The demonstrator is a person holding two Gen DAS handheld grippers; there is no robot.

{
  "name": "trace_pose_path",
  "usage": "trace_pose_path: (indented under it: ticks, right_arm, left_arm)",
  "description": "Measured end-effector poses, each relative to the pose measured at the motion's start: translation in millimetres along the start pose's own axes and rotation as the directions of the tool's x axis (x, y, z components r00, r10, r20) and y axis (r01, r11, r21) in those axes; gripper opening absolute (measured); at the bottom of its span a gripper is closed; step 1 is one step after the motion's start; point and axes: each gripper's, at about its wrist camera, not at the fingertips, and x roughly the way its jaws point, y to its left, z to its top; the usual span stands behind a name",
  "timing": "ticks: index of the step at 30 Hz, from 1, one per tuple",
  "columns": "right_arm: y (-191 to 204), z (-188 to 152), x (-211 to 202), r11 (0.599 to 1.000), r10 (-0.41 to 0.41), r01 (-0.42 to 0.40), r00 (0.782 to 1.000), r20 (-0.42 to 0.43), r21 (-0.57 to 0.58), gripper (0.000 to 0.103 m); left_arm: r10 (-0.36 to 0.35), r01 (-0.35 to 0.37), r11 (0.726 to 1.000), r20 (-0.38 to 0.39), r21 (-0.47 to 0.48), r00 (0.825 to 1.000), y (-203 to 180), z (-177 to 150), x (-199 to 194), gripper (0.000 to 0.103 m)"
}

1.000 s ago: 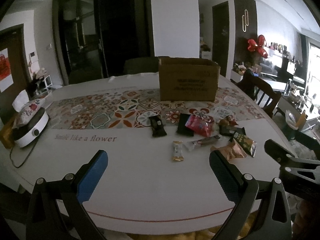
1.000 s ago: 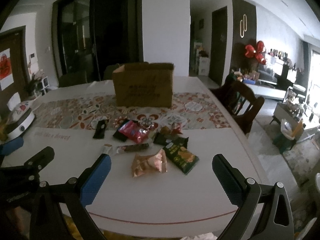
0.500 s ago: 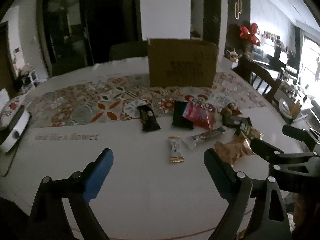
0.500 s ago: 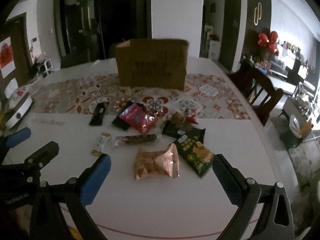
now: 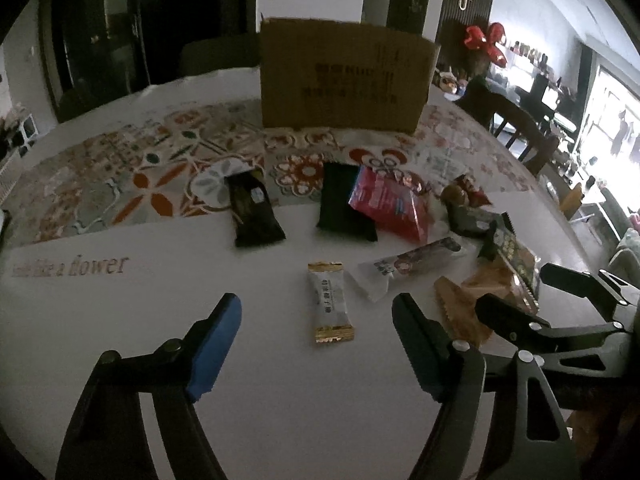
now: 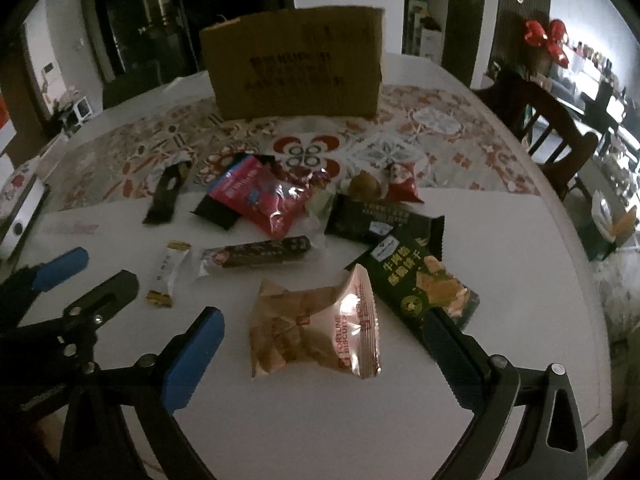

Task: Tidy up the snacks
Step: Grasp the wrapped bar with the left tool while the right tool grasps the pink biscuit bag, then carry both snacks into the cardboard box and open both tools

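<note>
Several snack packs lie scattered on the white table in front of a brown cardboard box (image 5: 344, 76) (image 6: 296, 64). My left gripper (image 5: 316, 344) hovers low over the table with its jaws closing. A small white and gold bar (image 5: 330, 304) lies just ahead of its blue pads, untouched. My right gripper (image 6: 324, 356) stands open, its fingers either side of a tan biscuit bag (image 6: 316, 332) without pressing it. A green cracker bag (image 6: 424, 280), a long dark bar (image 6: 260, 256) and a red bag (image 6: 264, 200) lie just beyond.
A patterned runner (image 5: 160, 172) crosses the table under the box. Two black packs (image 5: 256, 208) (image 5: 344, 204) lie on its near edge. A wooden chair (image 6: 560, 136) stands at the right and a white appliance (image 6: 20, 208) at the far left. The table's curved edge runs along the right.
Both grippers have sunk and come forward toward the snacks, tilting further down. The left jaws have narrowed; the right jaws keep their width.
</note>
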Motion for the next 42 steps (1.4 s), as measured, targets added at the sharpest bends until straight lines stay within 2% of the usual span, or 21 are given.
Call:
trace_pose_path:
  ticks: [6, 9, 12, 14, 16, 17, 18, 20, 21, 27, 33, 42]
  right_arm:
    - [-1, -2, 14, 1.0, 0.011, -0.011, 0.999, -0.037, 0.006, 0.097]
    - [-2, -2, 18, 1.0, 0.015, -0.014, 0.999, -0.045, 0.01, 0.094]
    - [-2, -2, 21, 1.0, 0.009, -0.009, 0.999, -0.048, 0.008, 0.091]
    - [-1, -1, 22, 1.0, 0.013, -0.013, 0.999, -0.049, 0.008, 0.089]
    - [0, -1, 23, 1.0, 0.018, -0.018, 0.999, -0.046, 0.005, 0.084]
    - [-1, 0, 24, 1.0, 0.021, -0.021, 0.999, -0.049, 0.003, 0.083]
    - [0, -1, 25, 1.0, 0.026, -0.025, 0.998, -0.057, 0.003, 0.08]
    - [-1, -2, 27, 0.999, 0.04, -0.04, 0.997, -0.067, 0.007, 0.071]
    - [-1, -2, 27, 0.999, 0.045, -0.045, 0.997, -0.07, 0.009, 0.066]
    - [-2, -3, 25, 0.998, 0.06, -0.059, 0.996, -0.061, 0.016, 0.052]
    - [-1, -5, 16, 0.998, 0.07, -0.07, 0.997, -0.035, 0.007, 0.05]
    - [0, -2, -17, 0.996, 0.084, -0.082, 0.994, 0.066, -0.022, 0.05]
  left_arm:
    - [0.008, -0.007, 1.0, -0.04, 0.011, 0.999, -2, 2, 22, 0.073]
    - [0.006, -0.006, 1.0, -0.062, 0.011, 0.998, -2, 1, 30, 0.066]
    - [0.002, -0.002, 1.0, -0.079, 0.006, 0.997, -2, 1, 37, 0.058]
    - [-0.005, 0.006, 1.0, -0.087, 0.007, 0.996, -3, 1, 39, 0.048]
    - [-0.003, 0.004, 1.0, -0.086, 0.013, 0.996, -4, 0, 39, 0.046]
    - [-0.007, 0.008, 1.0, -0.088, 0.016, 0.996, -5, 1, 39, 0.041]
    - [-0.011, 0.013, 1.0, -0.089, 0.017, 0.996, -5, 0, 39, 0.038]
    - [-0.013, 0.015, 1.0, -0.089, 0.02, 0.996, -5, 0, 38, 0.023]
    - [-0.021, 0.023, 1.0, -0.09, 0.022, 0.996, -5, -2, 37, 0.021]
    - [-0.028, 0.03, 0.999, -0.093, 0.021, 0.995, -7, -4, 33, 0.021]
    - [-0.016, 0.018, 0.999, -0.063, 0.027, 0.998, -10, -4, 19, 0.021]
    - [-0.005, 0.004, 0.999, 0.023, 0.042, 1.0, -18, 4, -15, 0.021]
